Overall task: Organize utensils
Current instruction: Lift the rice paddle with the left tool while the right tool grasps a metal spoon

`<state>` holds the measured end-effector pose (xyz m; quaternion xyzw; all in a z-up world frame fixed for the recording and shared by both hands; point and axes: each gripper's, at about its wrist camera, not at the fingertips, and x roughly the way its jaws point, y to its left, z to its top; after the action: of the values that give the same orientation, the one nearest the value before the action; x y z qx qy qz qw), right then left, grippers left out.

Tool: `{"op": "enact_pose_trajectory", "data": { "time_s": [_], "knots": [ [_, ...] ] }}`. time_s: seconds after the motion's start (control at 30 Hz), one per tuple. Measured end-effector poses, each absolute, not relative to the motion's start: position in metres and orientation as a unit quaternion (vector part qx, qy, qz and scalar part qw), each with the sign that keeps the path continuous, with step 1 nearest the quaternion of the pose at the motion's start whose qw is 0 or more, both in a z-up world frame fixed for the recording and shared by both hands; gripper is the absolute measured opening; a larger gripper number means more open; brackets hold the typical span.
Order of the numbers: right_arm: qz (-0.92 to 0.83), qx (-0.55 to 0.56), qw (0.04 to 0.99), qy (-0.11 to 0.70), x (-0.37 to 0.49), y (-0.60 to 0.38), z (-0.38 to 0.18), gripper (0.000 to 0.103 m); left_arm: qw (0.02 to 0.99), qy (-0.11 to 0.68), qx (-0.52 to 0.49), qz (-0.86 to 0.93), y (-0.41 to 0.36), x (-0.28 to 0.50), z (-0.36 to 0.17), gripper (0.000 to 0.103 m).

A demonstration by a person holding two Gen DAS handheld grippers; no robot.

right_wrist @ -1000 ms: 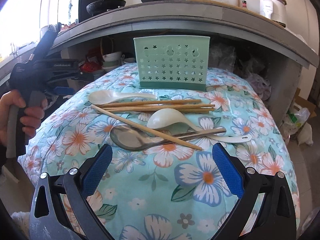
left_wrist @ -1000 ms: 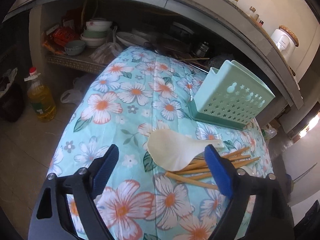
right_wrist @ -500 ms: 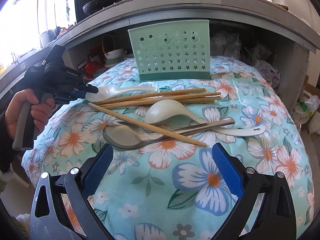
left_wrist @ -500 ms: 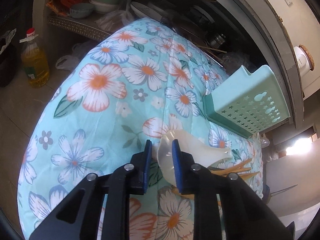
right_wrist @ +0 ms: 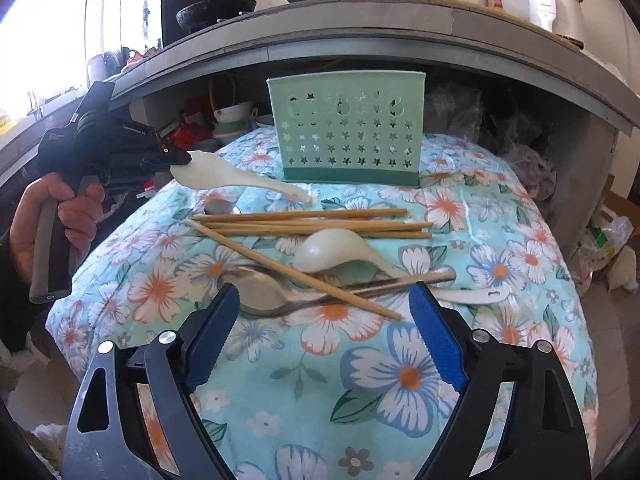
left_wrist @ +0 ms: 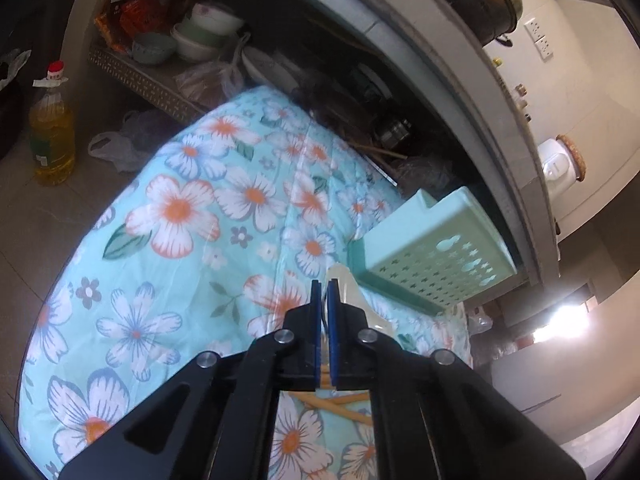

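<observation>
Right wrist view shows the left gripper (right_wrist: 176, 158) at nine o'clock, its fingers pinched tight on the bowl edge of a white plastic spoon (right_wrist: 224, 176). That spoon is lifted clear of the floral cloth (right_wrist: 360, 380); its long axis runs from the jaws toward four o'clock, handle tip dipping near the cloth in front of the green utensil holder (right_wrist: 346, 136), which stands upright at twelve o'clock. Wooden chopsticks (right_wrist: 312, 222) lie mostly crosswise, three to nine o'clock; one crosses diagonally over a steel spoon (right_wrist: 276, 296), beside a second white spoon (right_wrist: 332, 254). Closing slightly just now, the right gripper (right_wrist: 324, 336) stands wide with nothing between its pads.
</observation>
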<state>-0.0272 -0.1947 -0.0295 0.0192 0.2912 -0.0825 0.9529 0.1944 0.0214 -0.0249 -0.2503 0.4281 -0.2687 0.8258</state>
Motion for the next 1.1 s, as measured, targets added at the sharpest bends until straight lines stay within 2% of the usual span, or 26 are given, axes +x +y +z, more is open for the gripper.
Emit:
{"op": "enact_pose_trajectory", "data": {
  "time_s": [0.2, 0.27, 0.3, 0.37, 0.47, 0.63, 0.83, 1.0, 1.07, 1.1],
  "knots": [
    [-0.001, 0.029, 0.949, 0.313, 0.02, -0.194, 0.005, 0.054, 0.841, 0.366, -0.292, -0.273, 0.047, 0.194, 0.0, 0.002],
    [0.025, 0.053, 0.934, 0.353, 0.054, -0.197, 0.005, 0.036, 0.847, 0.353, -0.297, -0.263, 0.056, 0.193, 0.002, 0.002],
    [0.039, 0.066, 0.927, 0.368, 0.07, -0.198, 0.004, 0.033, 0.85, 0.348, -0.299, -0.26, 0.06, 0.194, 0.003, 0.002],
    [0.054, 0.07, 0.917, 0.388, 0.098, -0.194, -0.001, 0.019, 0.853, 0.342, -0.303, -0.251, 0.066, 0.194, 0.002, 0.002],
    [0.07, 0.065, 0.901, 0.424, 0.137, -0.186, -0.017, 0.01, 0.856, 0.339, -0.307, -0.242, 0.074, 0.193, -0.003, 0.002],
    [0.07, 0.034, 0.869, 0.489, 0.169, -0.173, -0.056, 0.006, 0.869, 0.329, -0.297, -0.222, 0.081, 0.189, -0.01, 0.002],
    [0.083, -0.015, 0.86, 0.503, 0.148, -0.159, -0.056, 0.007, 0.877, 0.325, -0.286, -0.21, 0.086, 0.19, -0.018, 0.002],
    [0.093, -0.121, 0.855, 0.496, 0.147, -0.135, -0.057, 0.009, 0.874, 0.328, -0.291, -0.21, 0.089, 0.193, -0.024, 0.002],
    [0.102, -0.17, 0.852, 0.485, 0.146, -0.124, -0.057, 0.026, 0.873, 0.329, -0.292, -0.21, 0.09, 0.193, -0.025, 0.002],
    [0.108, -0.196, 0.851, 0.476, 0.145, -0.12, -0.057, 0.03, 0.873, 0.329, -0.292, -0.209, 0.09, 0.193, -0.025, 0.002]
  ]
}}
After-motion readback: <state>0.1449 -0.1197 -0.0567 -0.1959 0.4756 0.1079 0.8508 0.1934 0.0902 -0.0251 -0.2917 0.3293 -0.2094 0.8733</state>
